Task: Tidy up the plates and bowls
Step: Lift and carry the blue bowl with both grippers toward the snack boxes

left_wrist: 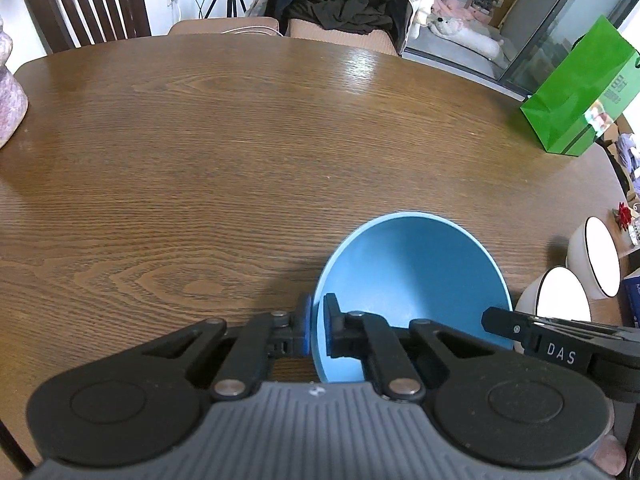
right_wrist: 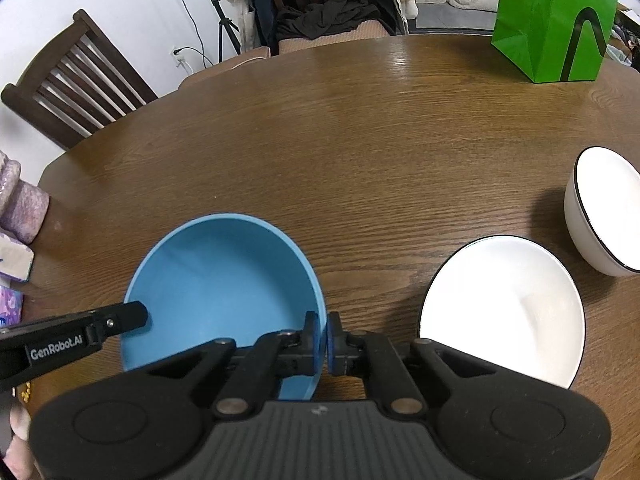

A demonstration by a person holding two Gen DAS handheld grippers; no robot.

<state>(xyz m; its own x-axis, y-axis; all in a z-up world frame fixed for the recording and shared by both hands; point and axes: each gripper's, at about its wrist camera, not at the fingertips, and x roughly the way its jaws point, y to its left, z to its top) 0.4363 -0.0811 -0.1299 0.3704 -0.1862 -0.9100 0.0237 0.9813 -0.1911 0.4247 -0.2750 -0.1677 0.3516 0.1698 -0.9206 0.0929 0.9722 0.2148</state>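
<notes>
1. The blue bowl (right_wrist: pixel 224 292) sits on the wooden counter (left_wrist: pixel 200 140), close to the near edge, with both tools clamped on its rim from opposite sides
2. The left tool (left_wrist: pixel 318 330) is closed on the bowl's left rim, one blue pad outside the wall and the other inside it
3. The right tool (right_wrist: pixel 323 338) is pinched shut on the bowl's right rim in the same manner, its pads squeezing the thin wall between them
4. Just to the right of the blue bowl rests a white bowl (right_wrist: pixel 504 312) with a dark rim line; the two stand apart, with bare wood between them
5. A second white bowl (right_wrist: pixel 608 216), also dark-rimmed, stands farther right and a little farther back, close to the first
6. A green paper bag (right_wrist: pixel 556 20) stands upright at the far right of the counter, well apart from the bowls
7. Dark wooden chairs (right_wrist: pixel 76 84) are drawn up along the far side
</notes>
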